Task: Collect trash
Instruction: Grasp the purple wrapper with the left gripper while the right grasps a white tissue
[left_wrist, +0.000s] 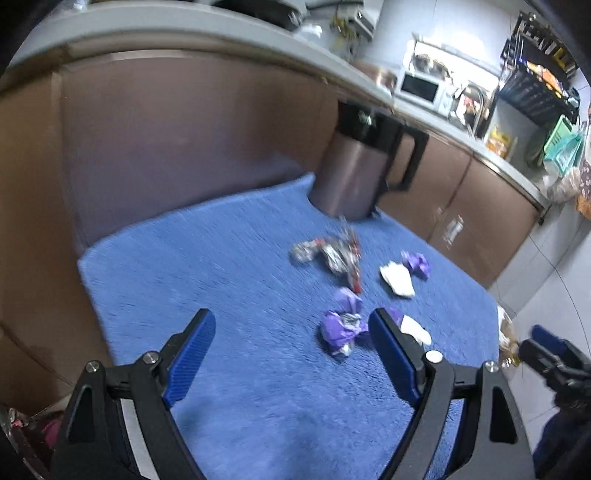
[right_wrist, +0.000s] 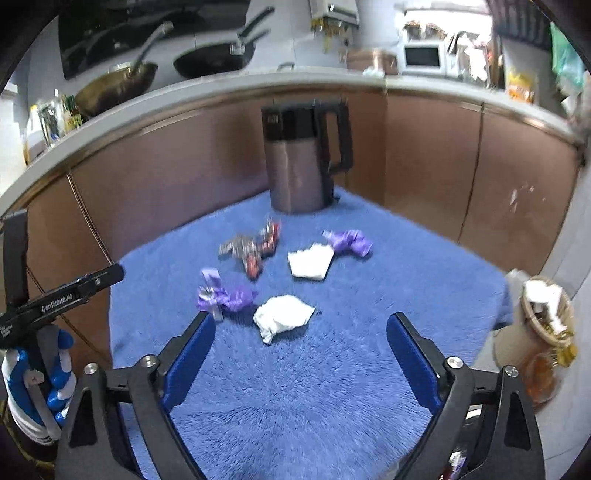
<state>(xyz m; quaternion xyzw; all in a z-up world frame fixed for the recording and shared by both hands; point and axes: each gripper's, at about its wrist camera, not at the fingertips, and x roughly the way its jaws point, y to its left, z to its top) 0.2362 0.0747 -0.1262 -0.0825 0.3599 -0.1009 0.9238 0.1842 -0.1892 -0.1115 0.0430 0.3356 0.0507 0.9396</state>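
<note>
We hold both grippers, left (left_wrist: 291, 328) and right (right_wrist: 301, 332), spread and empty above the wrappers (right_wrist: 227, 297) and tissues (right_wrist: 282, 317) on the mat (right_wrist: 295, 387).

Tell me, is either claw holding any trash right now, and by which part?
Nothing is held. The left claw and right claw both stand open above the blue mat, with the wrappers and tissues lying loose on it.

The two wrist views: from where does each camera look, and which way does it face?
Left wrist: sits on the left gripper, faces forward and down over the blue mat; own open jaws show, right gripper at the right edge.
Right wrist: sits on the right gripper, same facing; open jaws, gloved hand at left.
Shared: the mat, kettle, purple wrappers, white tissues.
</note>
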